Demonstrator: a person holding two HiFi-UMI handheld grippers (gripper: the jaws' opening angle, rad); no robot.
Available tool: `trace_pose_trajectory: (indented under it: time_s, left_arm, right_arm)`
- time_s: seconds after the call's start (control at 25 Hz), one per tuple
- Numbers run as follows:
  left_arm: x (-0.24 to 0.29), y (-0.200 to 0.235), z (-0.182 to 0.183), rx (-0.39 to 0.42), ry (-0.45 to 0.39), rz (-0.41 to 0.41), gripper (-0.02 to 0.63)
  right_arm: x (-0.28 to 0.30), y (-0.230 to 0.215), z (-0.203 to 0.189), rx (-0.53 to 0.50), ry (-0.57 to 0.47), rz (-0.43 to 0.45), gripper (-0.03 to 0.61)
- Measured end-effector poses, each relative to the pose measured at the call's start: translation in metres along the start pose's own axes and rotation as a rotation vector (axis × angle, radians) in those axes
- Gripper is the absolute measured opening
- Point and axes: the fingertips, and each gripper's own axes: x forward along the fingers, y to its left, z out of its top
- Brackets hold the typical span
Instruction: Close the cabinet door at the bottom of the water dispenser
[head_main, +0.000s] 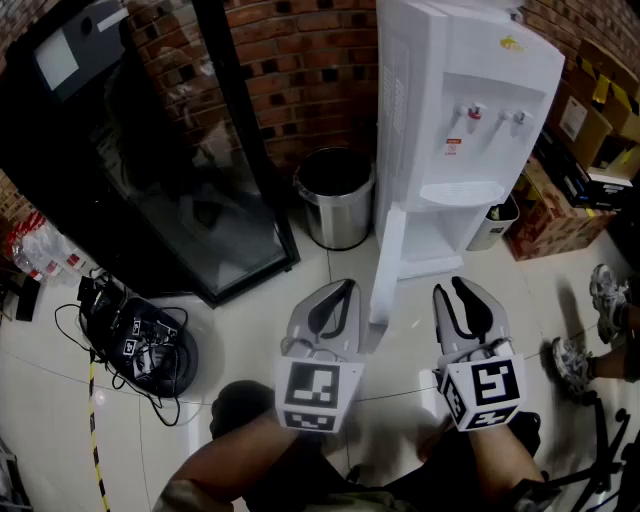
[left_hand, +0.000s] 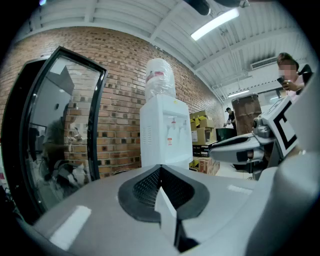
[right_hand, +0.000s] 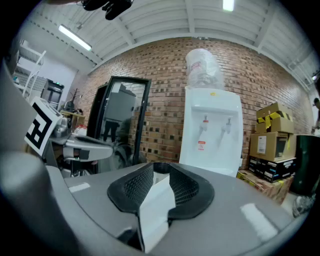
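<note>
The white water dispenser (head_main: 465, 130) stands against the brick wall. Its bottom cabinet door (head_main: 387, 262) is swung open towards me, edge on. My left gripper (head_main: 345, 290) hovers just left of the door's free edge, its jaws meeting at the tips with nothing in them; whether it touches the door I cannot tell. My right gripper (head_main: 455, 290) is to the right of the door, in front of the open cabinet, jaws slightly apart and empty. Both gripper views show the dispenser (left_hand: 162, 135) (right_hand: 212, 132) ahead, with the door hidden below the left gripper (left_hand: 159, 170) and the right gripper (right_hand: 158, 176).
A steel waste bin (head_main: 335, 195) stands left of the dispenser, beside a tall black glass-door cooler (head_main: 170, 150). Cables and black gear (head_main: 140, 340) lie on the tiles at left. Cardboard boxes (head_main: 575, 190) are stacked at right, where a person's shoes (head_main: 590, 330) show.
</note>
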Motion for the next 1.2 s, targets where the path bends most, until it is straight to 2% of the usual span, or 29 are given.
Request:
trace_pose_trajectory:
  time_s: [0.32, 0.36, 0.44, 0.64, 0.88, 1.2]
  left_arm:
    - [0.001, 0.024, 0.000, -0.031, -0.007, 0.049, 0.005]
    - [0.001, 0.026, 0.000, -0.033, -0.008, 0.051, 0.034]
    - [0.001, 0.029, 0.000, -0.034, -0.008, 0.056, 0.043]
    - [-0.002, 0.037, -0.001, -0.039, -0.002, 0.072, 0.043]
    - [-0.001, 0.038, 0.001, -0.048, -0.007, 0.069, 0.043]
    - [0.003, 0.031, 0.002, -0.046, -0.007, 0.054, 0.041]
  right_arm:
    - [0.047, 0.057, -0.053, -0.080, 0.173, 0.174, 0.183]
    - [0.051, 0.065, -0.058, -0.094, 0.186, 0.194, 0.190]
    - [0.058, 0.077, -0.066, -0.129, 0.210, 0.225, 0.198]
    - [0.067, 0.099, -0.094, -0.219, 0.282, 0.275, 0.198]
    - [0.070, 0.110, -0.113, -0.304, 0.333, 0.291, 0.173]
    - [0.060, 0.106, -0.122, -0.339, 0.361, 0.286, 0.109]
